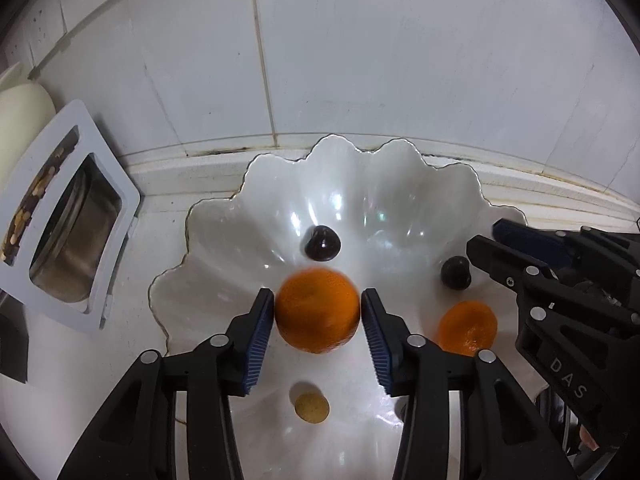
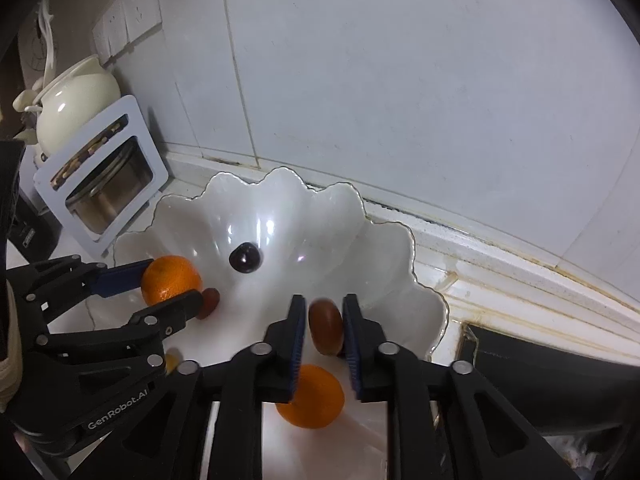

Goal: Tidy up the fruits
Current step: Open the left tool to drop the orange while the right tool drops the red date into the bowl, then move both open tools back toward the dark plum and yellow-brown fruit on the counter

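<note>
Hovering over a scalloped white bowl (image 1: 224, 240) on the bench, the left hand-held gripper (image 1: 318, 312) has an orange (image 1: 318, 310) between its blue pads, touching or nearly so; I cannot tell if it is gripped. At two o'clock from it, the right hand-held gripper (image 2: 325, 326) brackets a small reddish-brown fruit (image 2: 326, 326), a gap showing on one side. A second orange (image 2: 310, 398), two dark cherries (image 1: 322, 243) and a small yellow fruit (image 1: 312, 408) lie in the bowl.
</note>
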Demonstrator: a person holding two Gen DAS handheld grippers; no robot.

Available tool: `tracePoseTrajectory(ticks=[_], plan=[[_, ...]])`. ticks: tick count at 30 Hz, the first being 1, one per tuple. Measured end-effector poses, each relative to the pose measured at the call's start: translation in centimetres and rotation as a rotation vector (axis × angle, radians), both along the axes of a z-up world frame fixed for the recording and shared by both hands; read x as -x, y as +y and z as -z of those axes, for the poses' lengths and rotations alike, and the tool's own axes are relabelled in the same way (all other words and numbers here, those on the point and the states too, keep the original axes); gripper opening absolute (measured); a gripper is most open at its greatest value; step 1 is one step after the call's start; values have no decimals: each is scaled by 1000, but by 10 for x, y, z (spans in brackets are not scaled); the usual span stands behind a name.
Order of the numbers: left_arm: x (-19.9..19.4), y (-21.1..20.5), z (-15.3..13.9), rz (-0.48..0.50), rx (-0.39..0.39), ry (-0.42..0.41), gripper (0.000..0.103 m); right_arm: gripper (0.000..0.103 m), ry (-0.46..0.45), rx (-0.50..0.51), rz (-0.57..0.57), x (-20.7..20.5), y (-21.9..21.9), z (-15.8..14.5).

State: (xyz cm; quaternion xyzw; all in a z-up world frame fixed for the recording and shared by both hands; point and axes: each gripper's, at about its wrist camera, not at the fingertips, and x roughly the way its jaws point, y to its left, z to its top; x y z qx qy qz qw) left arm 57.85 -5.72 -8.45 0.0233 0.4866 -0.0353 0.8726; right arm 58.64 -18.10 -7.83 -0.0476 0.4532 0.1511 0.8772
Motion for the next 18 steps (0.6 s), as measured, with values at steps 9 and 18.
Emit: tracePoseTrajectory(ticks=[9,18], plan=[[20,2,-29,-24,-112,-103,68,38,-9,3,20,9,-5,-6],[55,2,-63,-29,-175,-211,80,45,-84,-17,36,42,-12,-35]])
